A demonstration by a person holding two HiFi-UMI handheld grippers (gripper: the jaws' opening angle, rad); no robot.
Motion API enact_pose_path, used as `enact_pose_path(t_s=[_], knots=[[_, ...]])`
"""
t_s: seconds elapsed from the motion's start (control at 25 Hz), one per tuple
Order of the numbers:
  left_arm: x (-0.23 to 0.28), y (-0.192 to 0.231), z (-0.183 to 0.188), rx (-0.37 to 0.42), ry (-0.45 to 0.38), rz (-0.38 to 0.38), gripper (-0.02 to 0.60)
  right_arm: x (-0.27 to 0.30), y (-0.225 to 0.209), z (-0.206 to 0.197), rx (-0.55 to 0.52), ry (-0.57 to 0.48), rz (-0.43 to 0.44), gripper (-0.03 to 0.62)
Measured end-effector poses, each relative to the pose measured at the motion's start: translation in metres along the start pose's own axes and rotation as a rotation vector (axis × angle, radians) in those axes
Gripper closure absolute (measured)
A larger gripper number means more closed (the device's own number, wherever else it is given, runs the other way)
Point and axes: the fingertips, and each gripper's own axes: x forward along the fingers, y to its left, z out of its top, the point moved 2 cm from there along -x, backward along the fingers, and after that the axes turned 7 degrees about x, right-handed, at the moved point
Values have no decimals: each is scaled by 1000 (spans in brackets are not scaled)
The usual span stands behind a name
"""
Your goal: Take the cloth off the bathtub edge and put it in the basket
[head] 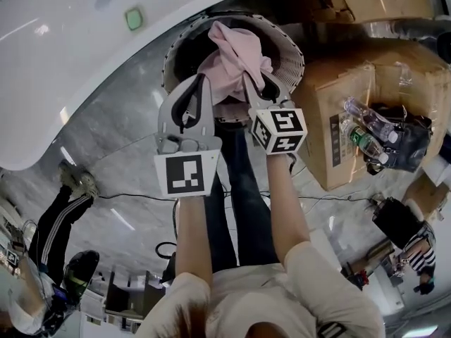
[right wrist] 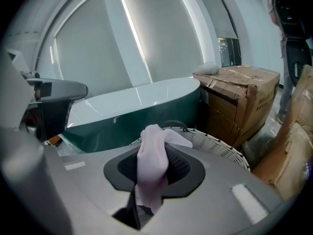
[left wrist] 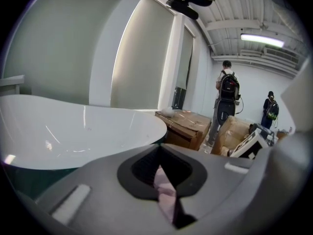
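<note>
The pink cloth (head: 236, 58) is off the bathtub (head: 70, 48) and hangs bunched over the mouth of the round white wicker basket (head: 294, 58), held by 2 grippers at once. The left gripper (head: 201, 82) has its jaws closed on a thin fold of the cloth; in the left gripper view only a narrow pink strip shows in the seam between them. The right gripper (head: 255, 79) is clamped on a thicker wad, which bulges up above its jaws in the right gripper view with the basket rim just behind. Whether the cloth's lower end touches the inside of the basket cannot be told.

The basket stands on the grey marble floor (head: 127, 153), squeezed between the curved white bathtub on one side and a stack of cardboard boxes (head: 338, 104) on the other. 2 plastic bottles (head: 366, 129) and a dark bag (head: 409, 143) lie against the boxes. A thin black cable (head: 141, 197) runs across the floor under the arms. A person in black trousers (head: 56, 224) stands at the left edge of the head view, and the left gripper view shows a person with a backpack (left wrist: 226, 99) farther off among more boxes.
</note>
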Motion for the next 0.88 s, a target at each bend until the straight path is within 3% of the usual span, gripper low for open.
enact_pose_path(t_s=[0.88], knots=[[33,13,-53,-71,61,10,537,100,-57,-108,-15,260,-73,514]])
